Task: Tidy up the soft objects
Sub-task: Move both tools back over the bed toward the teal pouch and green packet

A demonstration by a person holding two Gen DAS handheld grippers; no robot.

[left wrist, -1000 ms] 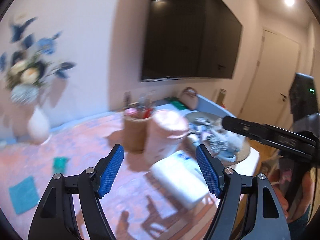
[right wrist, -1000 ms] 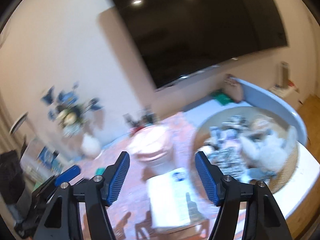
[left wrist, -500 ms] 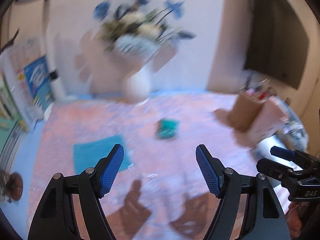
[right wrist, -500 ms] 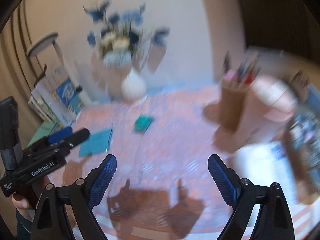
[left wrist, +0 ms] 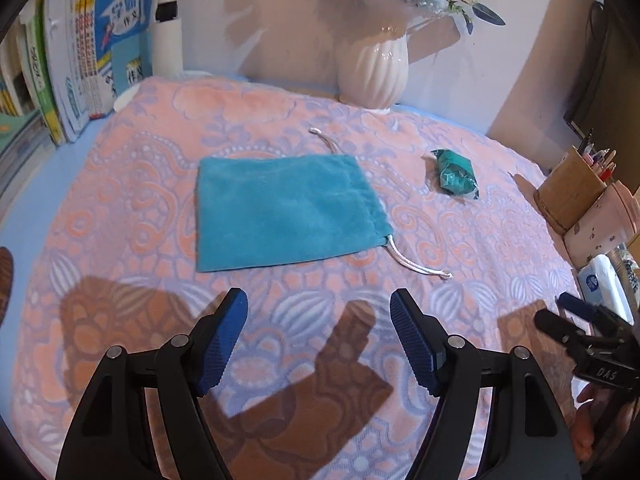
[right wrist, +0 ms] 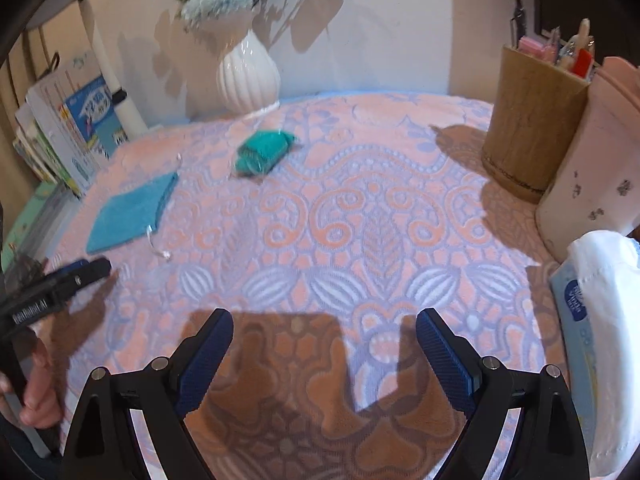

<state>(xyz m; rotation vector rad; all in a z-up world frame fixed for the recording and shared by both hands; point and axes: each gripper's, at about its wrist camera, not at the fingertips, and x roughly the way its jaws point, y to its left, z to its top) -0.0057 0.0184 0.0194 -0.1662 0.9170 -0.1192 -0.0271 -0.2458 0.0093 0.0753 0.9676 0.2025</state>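
Observation:
A flat teal drawstring pouch (left wrist: 286, 210) lies on the pink patterned cloth (left wrist: 280, 312), its white cord trailing right. It also shows at the left in the right wrist view as the pouch (right wrist: 132, 212). A crumpled green packet (left wrist: 456, 174) lies beyond it to the right, seen again as the packet (right wrist: 264, 152). My left gripper (left wrist: 319, 316) hovers open just short of the pouch, nothing between its fingers. My right gripper (right wrist: 325, 336) stands open and wide over bare cloth, well short of the packet.
A white vase (left wrist: 374, 68) with flowers stands at the back. Books (left wrist: 80, 60) lean at the left. A wooden pen holder (right wrist: 532, 120), a pink canister (right wrist: 596, 160) and a tissue pack (right wrist: 592, 304) crowd the right edge.
Both views swung from the television and basket side down and left onto the cloth. Both grippers dropped closer to the pouch and packet. The right jaws widened.

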